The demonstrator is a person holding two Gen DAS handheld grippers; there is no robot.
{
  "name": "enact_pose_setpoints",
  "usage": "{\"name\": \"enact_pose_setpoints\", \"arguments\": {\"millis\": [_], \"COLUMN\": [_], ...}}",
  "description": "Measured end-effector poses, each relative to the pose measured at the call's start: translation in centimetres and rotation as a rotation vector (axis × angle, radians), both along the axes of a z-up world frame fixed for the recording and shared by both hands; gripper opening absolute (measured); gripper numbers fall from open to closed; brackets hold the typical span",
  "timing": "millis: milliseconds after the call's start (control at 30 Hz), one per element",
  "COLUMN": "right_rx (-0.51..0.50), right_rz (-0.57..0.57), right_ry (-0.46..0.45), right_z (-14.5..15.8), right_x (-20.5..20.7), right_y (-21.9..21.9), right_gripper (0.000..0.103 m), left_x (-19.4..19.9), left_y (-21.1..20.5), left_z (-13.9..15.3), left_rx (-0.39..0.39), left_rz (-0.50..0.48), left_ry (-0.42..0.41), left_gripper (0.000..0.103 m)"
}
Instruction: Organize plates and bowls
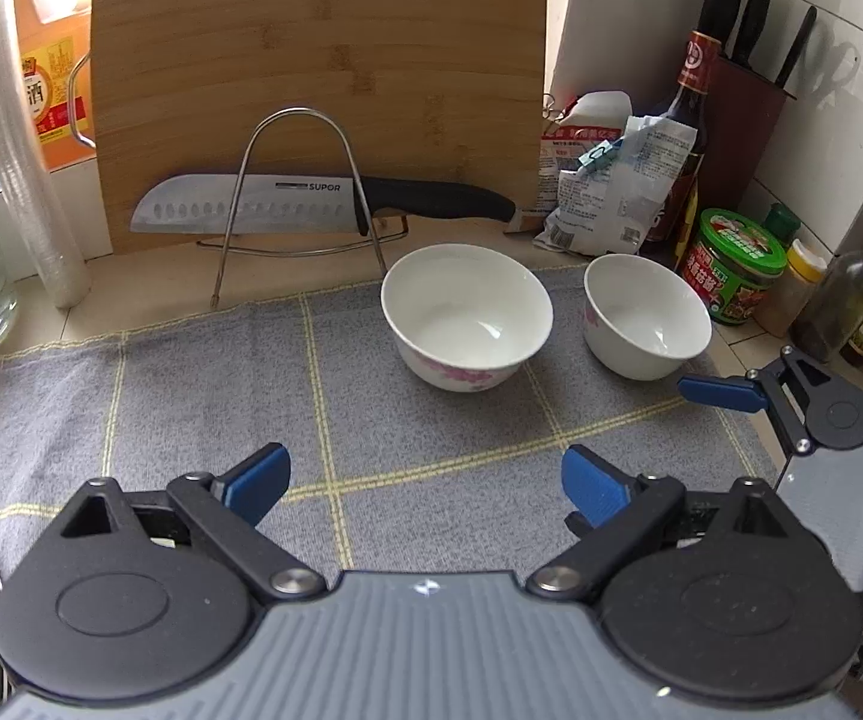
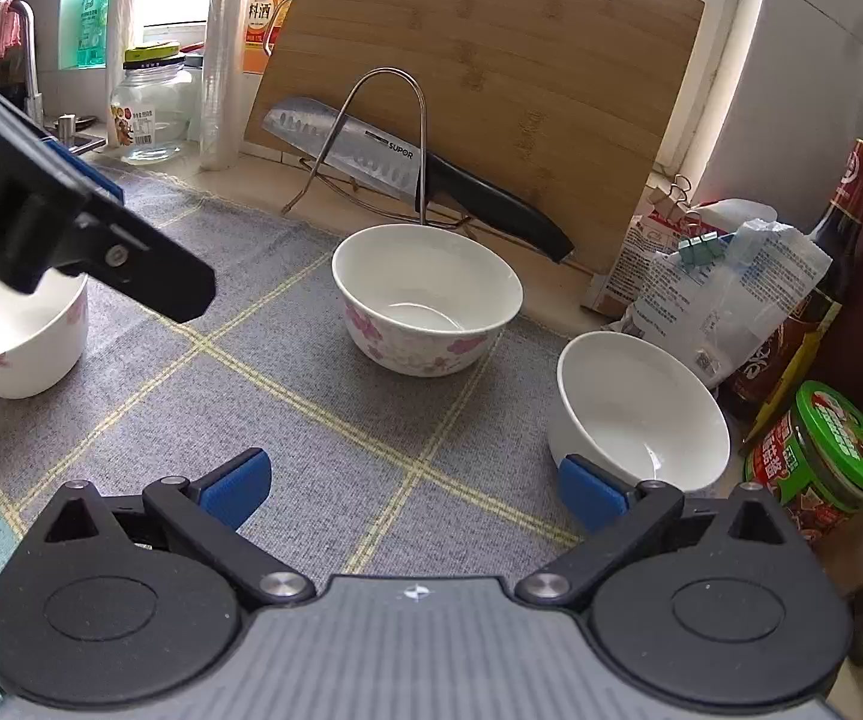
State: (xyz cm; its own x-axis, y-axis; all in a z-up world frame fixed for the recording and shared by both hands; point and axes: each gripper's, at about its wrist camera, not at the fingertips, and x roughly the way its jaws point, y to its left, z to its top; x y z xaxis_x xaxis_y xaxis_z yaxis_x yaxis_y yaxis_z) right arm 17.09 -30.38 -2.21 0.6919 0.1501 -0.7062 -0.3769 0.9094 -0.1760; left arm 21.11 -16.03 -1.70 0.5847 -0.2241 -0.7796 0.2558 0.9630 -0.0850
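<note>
A white bowl with pink flowers (image 1: 466,315) (image 2: 425,297) stands on the grey checked cloth (image 1: 191,396) (image 2: 311,420). A smaller white bowl (image 1: 646,315) (image 2: 641,414) stands to its right. A third flowered bowl (image 2: 17,336) stands at the left in the right wrist view, partly hidden by the left gripper's body (image 2: 71,222). My left gripper (image 1: 425,483) is open and empty above the cloth, short of the bowls. My right gripper (image 2: 413,489) is open and empty, its right finger (image 2: 590,492) close by the smaller bowl. One right-gripper finger (image 1: 722,393) shows in the left wrist view.
A bamboo cutting board (image 1: 317,78) leans at the back with a knife (image 1: 311,204) in a wire rack (image 1: 299,198). Bags (image 1: 605,192), sauce bottles (image 1: 686,132), a green-lidded jar (image 1: 737,264) and a knife block (image 1: 743,96) crowd the right. A glass jar (image 2: 152,108) and cup stack (image 1: 23,150) stand left.
</note>
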Motion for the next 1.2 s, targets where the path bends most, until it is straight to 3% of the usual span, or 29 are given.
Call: {"name": "enact_pose_setpoints", "arguments": {"millis": [567, 1200], "right_rx": [0.007, -0.012], "right_rz": [0.004, 0.024], "right_ry": [0.018, 0.002], "right_z": [-1.3, -2.6], "right_x": [5.0, 7.9], "right_y": [1.8, 2.7], "right_gripper": [0.103, 0.102], "left_x": [9.6, 13.9], "left_y": [-1.5, -4.1], "left_z": [-2.2, -4.4], "left_rx": [0.020, -0.027], "left_rz": [-0.138, -0.192], "left_ry": [0.043, 0.075], "left_gripper": [0.096, 0.096]}}
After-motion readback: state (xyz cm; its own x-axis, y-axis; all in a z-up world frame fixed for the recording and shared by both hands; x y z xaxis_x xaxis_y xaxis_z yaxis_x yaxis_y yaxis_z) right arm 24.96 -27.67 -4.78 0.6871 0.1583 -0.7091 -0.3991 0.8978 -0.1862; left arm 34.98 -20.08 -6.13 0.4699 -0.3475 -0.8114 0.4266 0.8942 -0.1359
